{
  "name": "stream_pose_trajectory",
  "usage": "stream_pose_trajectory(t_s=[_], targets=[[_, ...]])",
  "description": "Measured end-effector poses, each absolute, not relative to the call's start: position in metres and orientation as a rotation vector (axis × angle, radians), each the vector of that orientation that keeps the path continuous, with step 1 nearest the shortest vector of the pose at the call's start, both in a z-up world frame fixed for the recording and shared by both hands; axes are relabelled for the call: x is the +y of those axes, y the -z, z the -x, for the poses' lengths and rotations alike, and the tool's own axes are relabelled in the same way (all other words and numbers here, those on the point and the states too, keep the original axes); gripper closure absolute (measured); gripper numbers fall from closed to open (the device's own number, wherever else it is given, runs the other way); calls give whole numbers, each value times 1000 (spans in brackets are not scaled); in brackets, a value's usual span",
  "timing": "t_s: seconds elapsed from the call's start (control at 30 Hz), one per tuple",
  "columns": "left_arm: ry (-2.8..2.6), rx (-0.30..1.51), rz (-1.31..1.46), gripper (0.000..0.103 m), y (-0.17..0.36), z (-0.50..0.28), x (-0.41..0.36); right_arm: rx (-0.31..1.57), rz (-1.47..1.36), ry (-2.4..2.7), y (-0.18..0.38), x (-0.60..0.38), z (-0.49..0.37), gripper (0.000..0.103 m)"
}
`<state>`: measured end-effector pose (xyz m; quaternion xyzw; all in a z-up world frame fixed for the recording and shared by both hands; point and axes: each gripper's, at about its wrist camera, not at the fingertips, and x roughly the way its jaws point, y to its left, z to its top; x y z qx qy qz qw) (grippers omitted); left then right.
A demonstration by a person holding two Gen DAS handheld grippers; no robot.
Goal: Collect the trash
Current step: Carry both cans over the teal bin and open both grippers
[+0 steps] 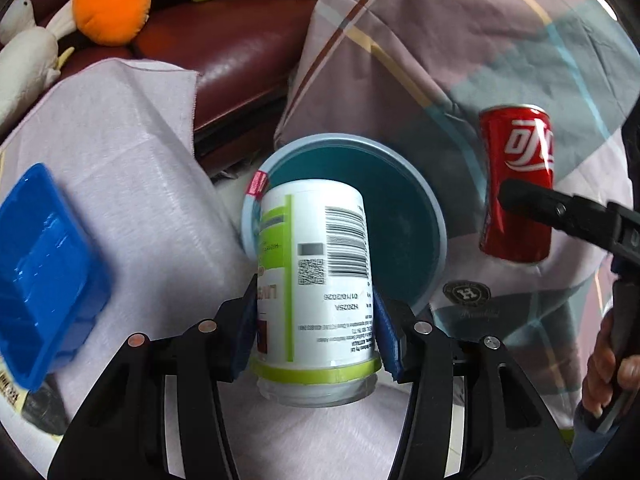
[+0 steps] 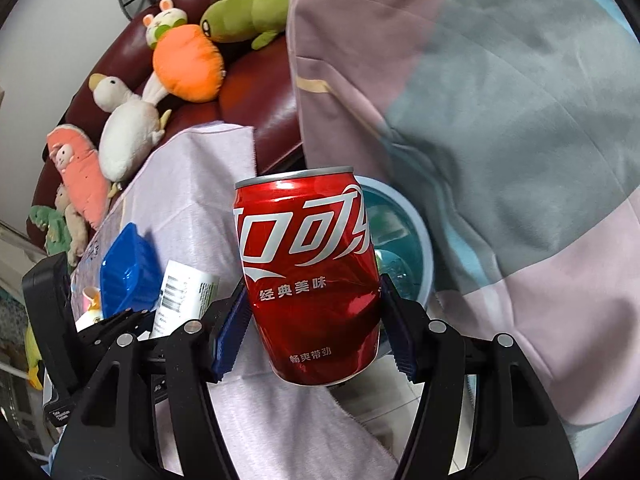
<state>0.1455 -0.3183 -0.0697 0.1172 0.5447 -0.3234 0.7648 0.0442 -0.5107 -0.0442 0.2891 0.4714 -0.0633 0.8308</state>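
Now, left gripper (image 1: 314, 320): pads flank the jar (image 1: 316, 272), grip uncertain.
Right gripper (image 2: 316, 328): clamped on can (image 2: 310, 276).
Below: bin (image 1: 436, 208).
Nearby: blue tray (image 1: 40, 264), sofa (image 1: 240, 52), plush toys (image 2: 132, 120).

A table draped in a pale lilac cloth (image 1: 132, 168) served as the carrying surface. A blue plastic tray (image 1: 44, 264) lay on the cloth near its left edge in the left wrist view. Just right of the cloth's near corner a round blue-rimmed bin (image 1: 400, 208) with a dark teal inside stood lower, apparently on the floor; its base was hidden. Beyond the cloth's far edge ran a dark red leather sofa (image 1: 236, 44), with plush toys (image 2: 132, 120) lying in a row along its seat. A plaid sheet (image 1: 440, 52) hung behind the bin.
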Motion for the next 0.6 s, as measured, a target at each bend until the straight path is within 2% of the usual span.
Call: stream_pose_trajectory(t_s=[0.07, 0.13, 0.4, 0.6], targets=[[697, 1181, -258, 34, 73, -147, -322, 1004, -619, 138, 48, -514, -46, 44], [691, 1176, -263, 31, 75, -146, -323, 1007, -619, 139, 50, -516, -48, 44], [683, 1197, -244, 29, 81, -142, -310, 1021, -612, 125, 55, -512, -54, 44], [668, 1182, -229, 17, 77, -136, -296, 1045, -601, 121, 58, -505, -59, 44]])
